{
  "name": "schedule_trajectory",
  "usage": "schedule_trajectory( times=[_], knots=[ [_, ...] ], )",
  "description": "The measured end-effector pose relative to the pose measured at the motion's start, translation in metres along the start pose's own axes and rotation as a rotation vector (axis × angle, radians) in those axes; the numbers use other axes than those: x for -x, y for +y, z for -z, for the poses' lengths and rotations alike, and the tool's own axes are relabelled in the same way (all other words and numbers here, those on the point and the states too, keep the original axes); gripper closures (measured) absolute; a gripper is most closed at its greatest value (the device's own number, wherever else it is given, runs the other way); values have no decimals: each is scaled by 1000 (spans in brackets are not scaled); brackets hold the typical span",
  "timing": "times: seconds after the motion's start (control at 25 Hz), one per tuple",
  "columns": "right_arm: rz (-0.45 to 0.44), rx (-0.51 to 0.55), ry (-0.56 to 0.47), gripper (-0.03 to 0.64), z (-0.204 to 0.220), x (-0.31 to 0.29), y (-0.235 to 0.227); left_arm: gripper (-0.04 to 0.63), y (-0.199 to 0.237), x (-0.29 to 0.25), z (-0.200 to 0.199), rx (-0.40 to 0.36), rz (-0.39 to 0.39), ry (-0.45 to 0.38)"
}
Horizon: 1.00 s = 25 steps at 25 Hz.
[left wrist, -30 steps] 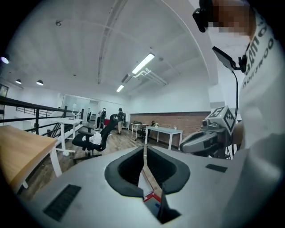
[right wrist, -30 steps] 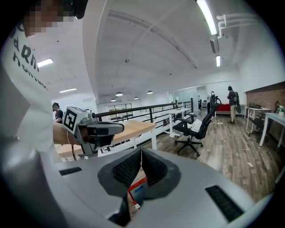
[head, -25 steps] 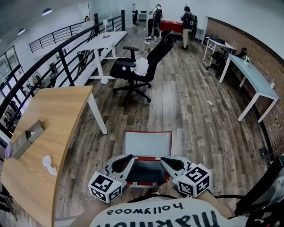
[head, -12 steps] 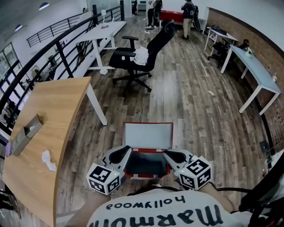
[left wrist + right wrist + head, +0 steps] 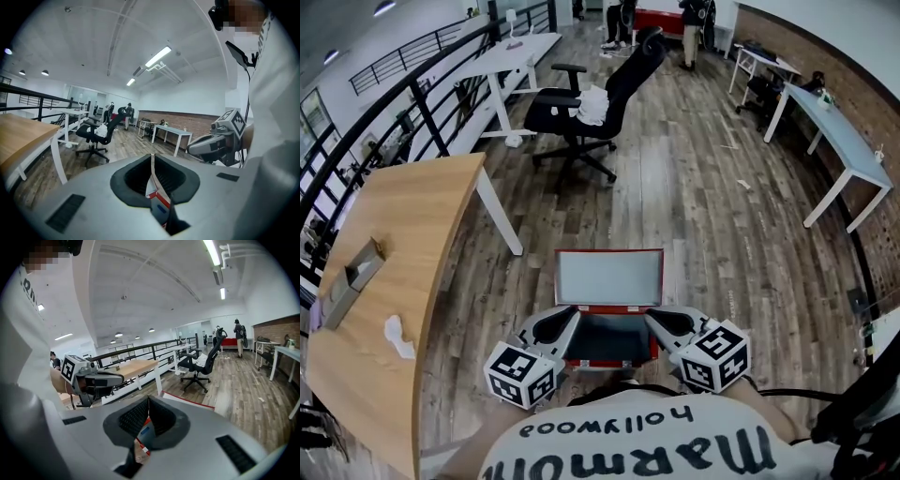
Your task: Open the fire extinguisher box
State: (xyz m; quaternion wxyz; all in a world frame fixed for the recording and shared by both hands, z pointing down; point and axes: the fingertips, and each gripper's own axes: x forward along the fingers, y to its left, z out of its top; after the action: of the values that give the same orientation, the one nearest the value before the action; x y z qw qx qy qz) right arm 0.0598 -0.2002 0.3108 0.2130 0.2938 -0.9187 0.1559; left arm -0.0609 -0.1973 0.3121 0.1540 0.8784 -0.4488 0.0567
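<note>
The red fire extinguisher box [image 5: 607,361] lies on the wooden floor just in front of me. Its grey-lined lid [image 5: 609,277] stands raised at the far side, and the dark inside shows. My left gripper [image 5: 570,317] hangs over the box's left edge and my right gripper [image 5: 651,317] over its right edge. In the left gripper view the jaws meet at the tip [image 5: 151,155] with nothing between them, and a strip of the red and white box [image 5: 157,202] shows below. The right gripper view is alike: tips [image 5: 148,397] touching, nothing held.
A curved wooden desk [image 5: 394,244] with a grey tray [image 5: 352,275] and a crumpled tissue [image 5: 396,335] stands at the left. A black office chair [image 5: 591,112] is farther back, with white tables, a black railing [image 5: 412,94] and a pale table [image 5: 839,150] at the right. People stand at the far end.
Both grippers have sunk a little beside the box. The view has tipped, so the box sits higher in the picture. The lid stays raised and the jaws stay closed.
</note>
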Motion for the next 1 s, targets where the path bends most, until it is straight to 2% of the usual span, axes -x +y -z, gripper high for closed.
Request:
schedule_trajectory(
  times=[0.16,0.36,0.72,1.0],
  knots=[
    [2,17,22,607,3,2,0,569,1,0,5,32,-4,10],
    [19,84,96,607,13,0,-2,569,2,-1,6,47,-14,10],
    [19,33,62,607,11,1,-10,569,0,-5,13,50,-15,26],
    [-14,47,41,607,7,-3,-6,569,-2,-9,14,49,-8,36]
  ],
)
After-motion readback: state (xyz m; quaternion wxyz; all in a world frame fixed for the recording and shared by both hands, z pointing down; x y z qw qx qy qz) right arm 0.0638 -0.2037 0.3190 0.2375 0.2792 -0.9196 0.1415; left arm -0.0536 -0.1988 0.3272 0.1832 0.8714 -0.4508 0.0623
